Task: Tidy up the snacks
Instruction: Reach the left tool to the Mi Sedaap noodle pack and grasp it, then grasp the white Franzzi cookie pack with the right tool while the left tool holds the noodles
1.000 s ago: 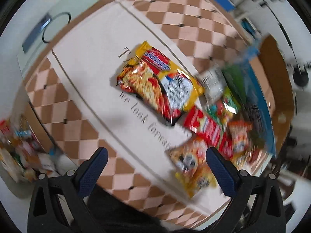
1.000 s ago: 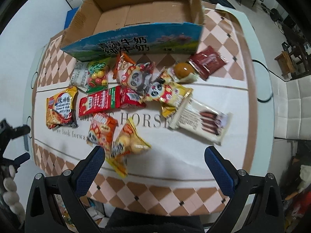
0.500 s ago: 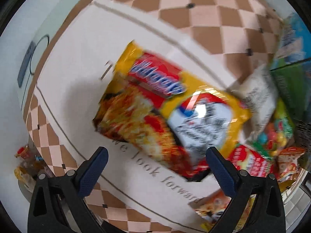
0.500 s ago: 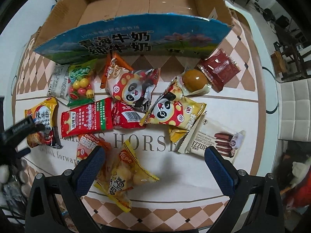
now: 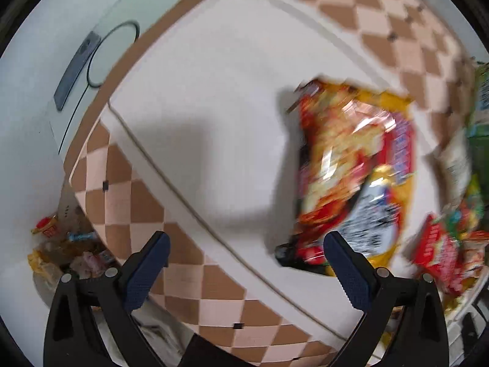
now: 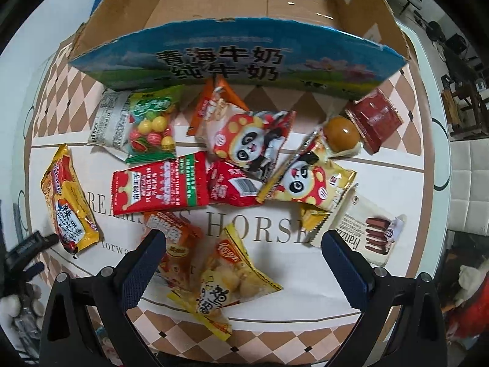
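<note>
Both claws, left claw (image 5: 244, 253) and right claw (image 6: 243, 252), gaped empty; noodle packet (image 5: 354, 177) lay at the left's two o'clock on the tabletop (image 5: 214, 98).

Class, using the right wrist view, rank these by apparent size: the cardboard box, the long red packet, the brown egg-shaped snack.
Largest to smallest:
1. cardboard box
2. long red packet
3. brown egg-shaped snack
The box lies farthest from the camera yet looks largest, so the order is safe.

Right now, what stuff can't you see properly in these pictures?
- Left wrist view: the noodle packet is smeared by motion blur, so its writing is unreadable.
- Left wrist view: the snacks at the right edge are cut off and blurred.
- Right wrist view: the front wall of the cardboard box hides part of its floor.
</note>
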`<action>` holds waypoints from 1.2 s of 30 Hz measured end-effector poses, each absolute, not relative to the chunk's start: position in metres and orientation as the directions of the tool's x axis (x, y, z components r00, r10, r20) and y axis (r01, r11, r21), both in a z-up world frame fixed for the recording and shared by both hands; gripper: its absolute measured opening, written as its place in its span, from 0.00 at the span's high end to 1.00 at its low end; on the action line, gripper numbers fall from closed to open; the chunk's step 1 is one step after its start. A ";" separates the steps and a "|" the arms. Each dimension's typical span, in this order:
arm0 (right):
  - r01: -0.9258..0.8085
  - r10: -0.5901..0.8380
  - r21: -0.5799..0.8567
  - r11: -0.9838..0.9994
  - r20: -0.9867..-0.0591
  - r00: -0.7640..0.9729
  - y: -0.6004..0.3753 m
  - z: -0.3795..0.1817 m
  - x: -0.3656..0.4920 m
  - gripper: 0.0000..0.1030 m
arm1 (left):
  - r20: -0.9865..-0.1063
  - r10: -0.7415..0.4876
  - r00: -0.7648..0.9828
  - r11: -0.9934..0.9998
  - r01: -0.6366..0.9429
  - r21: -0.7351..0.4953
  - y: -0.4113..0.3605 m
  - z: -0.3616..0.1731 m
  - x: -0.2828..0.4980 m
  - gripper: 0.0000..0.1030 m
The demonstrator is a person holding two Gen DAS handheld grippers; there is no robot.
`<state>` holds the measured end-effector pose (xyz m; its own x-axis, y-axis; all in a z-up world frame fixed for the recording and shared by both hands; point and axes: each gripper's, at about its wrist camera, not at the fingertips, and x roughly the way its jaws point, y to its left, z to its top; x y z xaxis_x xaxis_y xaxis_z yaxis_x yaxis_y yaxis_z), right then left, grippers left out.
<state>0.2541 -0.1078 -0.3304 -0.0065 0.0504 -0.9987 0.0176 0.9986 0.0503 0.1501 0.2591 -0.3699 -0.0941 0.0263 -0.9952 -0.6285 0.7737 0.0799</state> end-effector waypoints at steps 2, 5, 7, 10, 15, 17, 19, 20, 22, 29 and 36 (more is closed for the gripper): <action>0.014 0.051 0.051 0.999 -0.999 -0.004 -0.105 -0.330 0.254 0.00 | -0.999 0.004 -0.054 0.795 -0.605 0.036 0.256 -0.365 0.164 0.00; 0.019 0.038 0.037 0.999 -0.999 -0.008 -0.105 -0.332 0.254 0.00 | -0.998 -0.036 -0.048 0.821 -0.570 -0.003 0.248 -0.371 0.183 0.00; 0.029 0.027 0.026 0.999 -1.000 -0.004 -0.108 -0.331 0.254 0.00 | -0.997 -0.046 -0.055 0.833 -0.553 -0.008 0.246 -0.381 0.195 0.00; 0.038 0.021 0.021 0.999 -1.000 0.000 -0.112 -0.331 0.255 0.00 | -0.994 -0.067 -0.090 0.841 -0.541 -0.008 0.246 -0.402 0.206 0.00; 0.073 0.040 0.041 0.997 -0.999 0.018 -0.122 -0.328 0.258 0.00 | -0.985 -0.055 -0.162 0.865 -0.501 0.034 0.246 -0.440 0.205 0.00; 0.094 0.054 0.057 0.994 -0.998 0.032 -0.130 -0.326 0.261 0.00 | -0.983 -0.060 -0.174 0.871 -0.491 0.034 0.240 -0.457 0.209 0.00; 0.113 0.059 0.064 0.992 -0.997 0.040 -0.138 -0.325 0.265 0.00 | -0.983 -0.056 -0.174 0.870 -0.491 0.037 0.235 -0.470 0.211 0.05; 0.121 0.058 0.063 0.991 -0.997 0.041 -0.141 -0.325 0.267 0.00 | -0.987 -0.053 -0.154 0.870 -0.491 0.030 0.237 -0.471 0.206 0.08; 0.117 0.054 0.059 0.991 -0.998 0.044 -0.145 -0.326 0.272 0.00 | -0.990 -0.029 -0.140 0.887 -0.460 0.039 0.227 -0.469 0.202 0.13; 0.011 0.017 0.017 1.000 -0.997 0.074 -0.150 -0.321 0.291 0.01 | -0.992 0.094 -0.089 0.977 -0.185 0.109 0.201 -0.477 0.183 0.14; -0.120 -0.093 -0.094 0.988 -0.996 0.016 -0.197 -0.325 0.278 0.01 | -0.987 0.135 -0.084 0.988 -0.066 0.141 0.166 -0.504 0.147 0.14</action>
<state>0.2780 -0.1969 -0.3248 0.0160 -0.0926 -0.9956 -0.1202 0.9883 -0.0938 0.1473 0.1657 -0.5036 -0.0842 0.1354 -0.9872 -0.0661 0.9878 0.1411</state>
